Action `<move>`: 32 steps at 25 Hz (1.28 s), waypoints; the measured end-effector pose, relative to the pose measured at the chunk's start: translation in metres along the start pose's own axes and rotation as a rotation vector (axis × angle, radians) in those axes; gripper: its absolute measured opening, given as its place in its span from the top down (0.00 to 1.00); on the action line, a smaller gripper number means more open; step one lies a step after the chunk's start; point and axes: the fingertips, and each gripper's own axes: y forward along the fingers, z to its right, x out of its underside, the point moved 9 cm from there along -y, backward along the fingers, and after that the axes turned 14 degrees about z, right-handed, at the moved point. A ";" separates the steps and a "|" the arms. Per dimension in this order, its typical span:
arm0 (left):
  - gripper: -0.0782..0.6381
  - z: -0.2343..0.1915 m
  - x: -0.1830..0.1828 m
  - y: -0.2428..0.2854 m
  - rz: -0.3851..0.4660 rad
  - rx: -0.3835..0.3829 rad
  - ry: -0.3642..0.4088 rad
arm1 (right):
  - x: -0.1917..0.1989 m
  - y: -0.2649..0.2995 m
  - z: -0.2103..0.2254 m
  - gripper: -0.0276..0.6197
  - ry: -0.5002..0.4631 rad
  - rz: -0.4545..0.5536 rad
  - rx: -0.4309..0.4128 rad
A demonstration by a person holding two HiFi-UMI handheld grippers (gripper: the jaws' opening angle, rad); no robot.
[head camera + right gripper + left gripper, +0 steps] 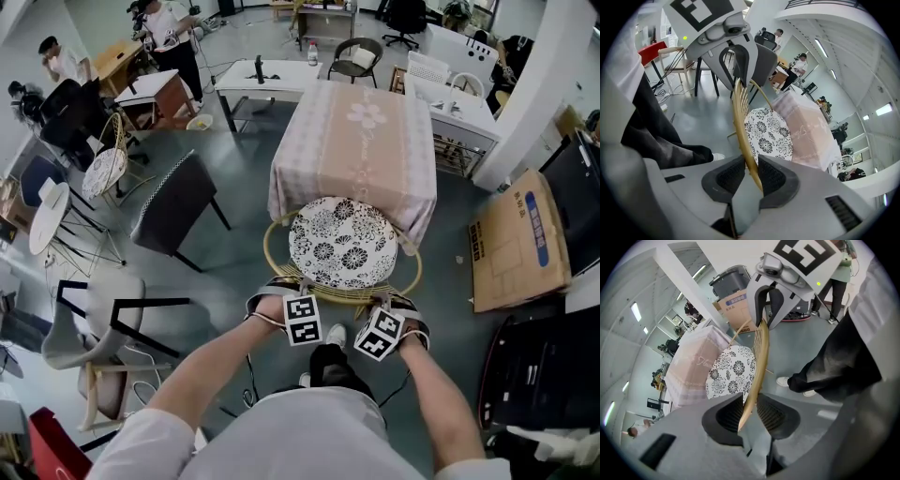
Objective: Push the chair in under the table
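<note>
Forearms of the operator reach forward from the bottom of the head view, each hand carrying one hand-held gripper with its marker cube facing up. Left hand-held gripper (749, 411) is closed on the back rim (759, 352) of the chair (339, 281): in the left gripper view the pale rattan rim passes between the two dark ribbed pads (729, 414) and runs onward to the other tool. Right hand-held gripper (751, 176) is likewise clamped on the same rim, which its own view shows seated between both pads. Both tools point steeply down and sit side by side, near each other, at the part of the rim closest to the operator. One white shoe (336, 335) shows on the grey floor (234, 272) just below them. Beyond the rim lies the round seat cushion (342, 242), white with a black floral print, enclosed by the rattan hoop. Its far edge meets the hanging hem of the pink tablecloth on the bench (361, 141); most of the seat stands clear of the bench on the operator's side. To the left, apart from the bench, stands a dark chair (178, 202); to the right, a flat cardboard box (518, 239) lies on the floor.
</note>
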 end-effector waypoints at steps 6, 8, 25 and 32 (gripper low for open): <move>0.76 -0.022 0.000 0.009 -0.004 -0.007 0.000 | -0.001 0.008 0.021 0.85 0.001 0.020 -0.010; 0.76 -0.030 0.001 0.012 -0.003 -0.014 0.000 | -0.002 0.012 0.028 0.85 0.002 0.023 -0.003; 0.76 -0.090 0.002 0.039 -0.012 0.005 0.007 | 0.002 0.043 0.085 0.84 0.023 0.034 -0.009; 0.76 -0.106 0.002 0.048 -0.024 0.011 0.007 | 0.004 0.051 0.102 0.84 0.027 0.046 -0.020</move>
